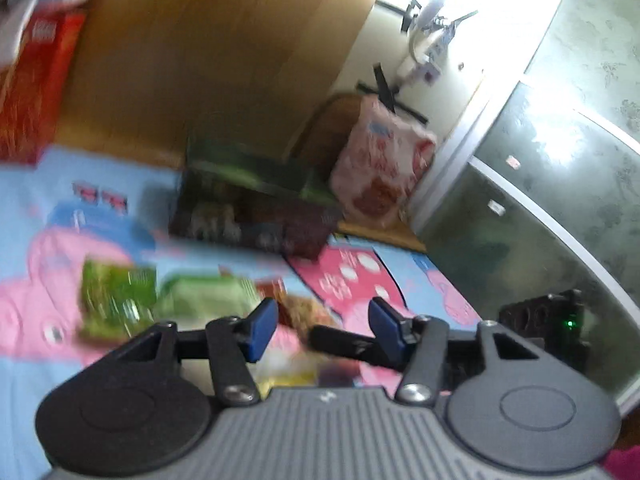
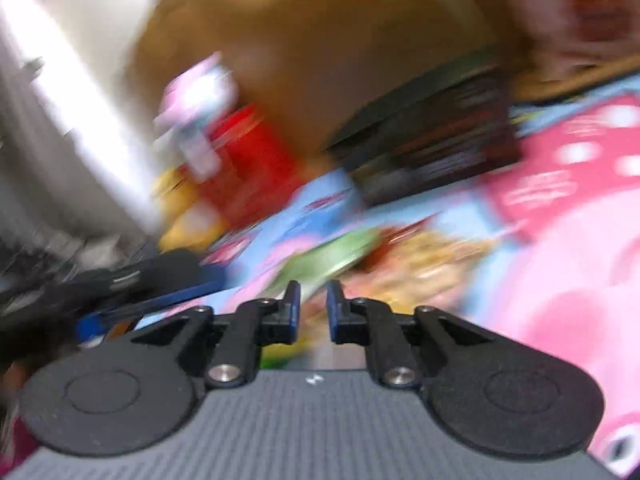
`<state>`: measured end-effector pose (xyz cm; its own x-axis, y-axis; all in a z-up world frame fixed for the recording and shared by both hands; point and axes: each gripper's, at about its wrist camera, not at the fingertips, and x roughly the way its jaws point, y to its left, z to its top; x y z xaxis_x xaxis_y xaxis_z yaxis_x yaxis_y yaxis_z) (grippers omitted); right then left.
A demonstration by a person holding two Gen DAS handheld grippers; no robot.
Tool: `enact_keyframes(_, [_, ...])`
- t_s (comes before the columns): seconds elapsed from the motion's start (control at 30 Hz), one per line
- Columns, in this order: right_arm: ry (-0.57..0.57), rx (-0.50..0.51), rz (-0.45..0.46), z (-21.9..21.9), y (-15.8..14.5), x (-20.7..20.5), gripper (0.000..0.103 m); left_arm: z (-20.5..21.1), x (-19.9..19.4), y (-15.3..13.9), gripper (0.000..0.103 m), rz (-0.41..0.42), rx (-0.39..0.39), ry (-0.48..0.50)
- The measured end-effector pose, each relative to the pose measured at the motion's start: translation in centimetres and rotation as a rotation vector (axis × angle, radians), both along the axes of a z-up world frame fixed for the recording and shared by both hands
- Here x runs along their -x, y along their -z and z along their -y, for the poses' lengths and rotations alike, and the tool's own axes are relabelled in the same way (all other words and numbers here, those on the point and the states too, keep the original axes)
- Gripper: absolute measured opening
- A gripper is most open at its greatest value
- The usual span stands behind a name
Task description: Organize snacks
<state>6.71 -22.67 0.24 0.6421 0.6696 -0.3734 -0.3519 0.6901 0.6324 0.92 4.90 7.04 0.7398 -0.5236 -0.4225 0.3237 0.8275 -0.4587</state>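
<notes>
A blue and pink cartoon mat (image 1: 48, 200) is spread over the surface. On it are seen a dark box (image 1: 256, 208) toward the back, a red box (image 1: 32, 92) at the far left, and green packets (image 1: 120, 296) beside a brown packet (image 1: 308, 308) nearer the front, all blurred.

snack packets (image 1: 168, 304) on mat (image 1: 52, 208), box (image 1: 256, 208) behind
</notes>
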Motion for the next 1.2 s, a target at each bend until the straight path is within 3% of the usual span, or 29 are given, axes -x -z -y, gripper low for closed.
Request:
enact_keyframes(0.1, [-0.017, 0.068, 0.083, 0.0, -1.2, 1.0, 0.014, -2.1, -0.6, -0.4, 0.06, 0.002, 0.055, -0.079])
enact_keyframes(0.27, [-0.268, 0.209, 0.255, -2.8, -2.7, 4.8, 0.016, -5.7, -1.3, 2.1, 0.061, -0.115, 0.054, -0.189])
enact_keyframes(0.33, [-0.324, 0.349, 0.376, -4.7, -2.8, 6.5, 0.03, -6.6, -1.5, 3.3, 0.063, -0.175, 0.077, -0.192])
enact_keyframes(0.4, [-0.348, 0.551, 0.53, -7.5, -2.1, 8.7, 0.049, -7.2, -1.3, 4.3, 0.067, -0.203, 0.084, -0.203])
enact_keyframes(0.53, [-0.449, 0.816, 0.749, -11.7, 0.8, 10.8, 0.05, -8.2, -0.8, 5.8, 0.068, -0.238, 0.124, -0.231])
enact_keyframes(0.67, [-0.414, 0.919, 0.851, -14.8, 2.3, 9.9, 0.047, -8.9, -0.1, 5.9, 0.068, -0.244, 0.154, -0.247])
enact_keyframes(0.7, [-0.403, 0.888, 0.814, -14.8, 1.9, 9.3, 0.042, -9.0, 0.1, 5.8, 0.068, -0.243, 0.155, -0.25])
enact_keyframes(0.77, [-0.384, 0.72, 0.642, -13.3, -0.2, 7.5, 0.036, -9.3, 0.3, 5.6, 0.071, -0.234, 0.16, -0.254])
enact_keyframes(0.87, [-0.304, 0.284, 0.243, -7.6, -2.7, 3.0, 0.026, -9.7, 0.7, 5.1, 0.077, -0.211, 0.18, -0.253])
enact_keyframes(0.93, [-0.26, -0.028, -0.003, -3.5, -1.6, 0.3, 0.025, -9.6, 0.4, 4.9, 0.077, -0.204, 0.206, -0.23])
enact_keyframes(1.0, [-0.244, -0.217, -0.163, -1.1, 0.4, -1.2, 0.024, -9.1, -0.2, 4.8, 0.077, -0.201, 0.226, -0.198])
enact_keyframes(1.03, [-0.225, -0.257, -0.207, -0.5, 1.1, -1.6, 0.024, -8.6, -0.7, 4.8, 0.077, -0.2, 0.228, -0.18])
enact_keyframes(1.1, [-0.159, -0.223, -0.203, 0.3, 1.4, -1.5, 0.028, -7.4, -1.7, 4.7, 0.077, -0.204, 0.209, -0.154])
enact_keyframes(1.2, [-0.065, -0.04, -0.053, 0.3, -0.4, 0.3, 0.032, -5.6, -3.2, 4.6, 0.08, -0.202, 0.163, -0.131])
